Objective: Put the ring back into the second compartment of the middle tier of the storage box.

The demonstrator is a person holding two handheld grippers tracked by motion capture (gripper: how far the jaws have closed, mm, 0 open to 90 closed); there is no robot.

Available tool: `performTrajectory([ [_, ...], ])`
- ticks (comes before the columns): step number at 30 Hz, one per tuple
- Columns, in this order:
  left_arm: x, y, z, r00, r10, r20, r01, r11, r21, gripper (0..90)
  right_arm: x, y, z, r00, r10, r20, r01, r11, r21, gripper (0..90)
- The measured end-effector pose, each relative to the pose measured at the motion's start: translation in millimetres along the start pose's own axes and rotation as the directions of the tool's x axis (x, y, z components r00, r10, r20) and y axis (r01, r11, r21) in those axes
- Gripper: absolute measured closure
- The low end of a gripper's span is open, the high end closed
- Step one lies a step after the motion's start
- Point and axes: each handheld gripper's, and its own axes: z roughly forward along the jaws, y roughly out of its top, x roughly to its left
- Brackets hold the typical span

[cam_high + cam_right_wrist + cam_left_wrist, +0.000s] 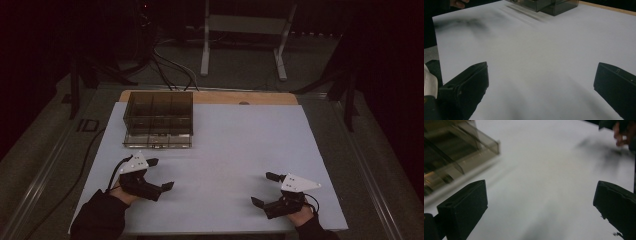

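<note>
Both pairs of fingers stand wide apart with nothing between them: your left gripper has its jaws spread over bare white sheet, and your right gripper is spread the same way. Take the smoked clear plastic organizer box as your landmark. It sits on the white table sheet at the far left part of it, divided into compartments, and seems to hold nothing, though the dim light makes that hard to judge. Your left gripper is just on your side of the box, near its front edge but not touching it. Your right gripper is well apart from the box, off to its right and nearer you.
</note>
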Motion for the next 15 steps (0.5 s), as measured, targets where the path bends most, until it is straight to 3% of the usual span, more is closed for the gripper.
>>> performTrajectory([
  [5,-0.9,-11.3,-2.0,0.9997,0.024,-0.011,-0.023,0.9997,0.009,0.8,-0.2,-0.1,0.0,1.0,0.002,-0.002,-0.002,1.0,-0.002,0.0],
  [8,-0.3,-17.5,-6.7,0.999,0.032,-0.032,-0.032,0.9994,-0.015,0.8,-0.3,-0.1,0.0,1.0,0.001,-0.003,-0.001,1.0,-0.002,0.0],
  [15,1.3,-32.8,-12.7,0.9976,0.046,-0.052,-0.044,0.9985,0.032,0.8,-1.7,-0.2,-0.5,1.0,0.005,-0.003,-0.005,1.0,-0.005,0.0],
])
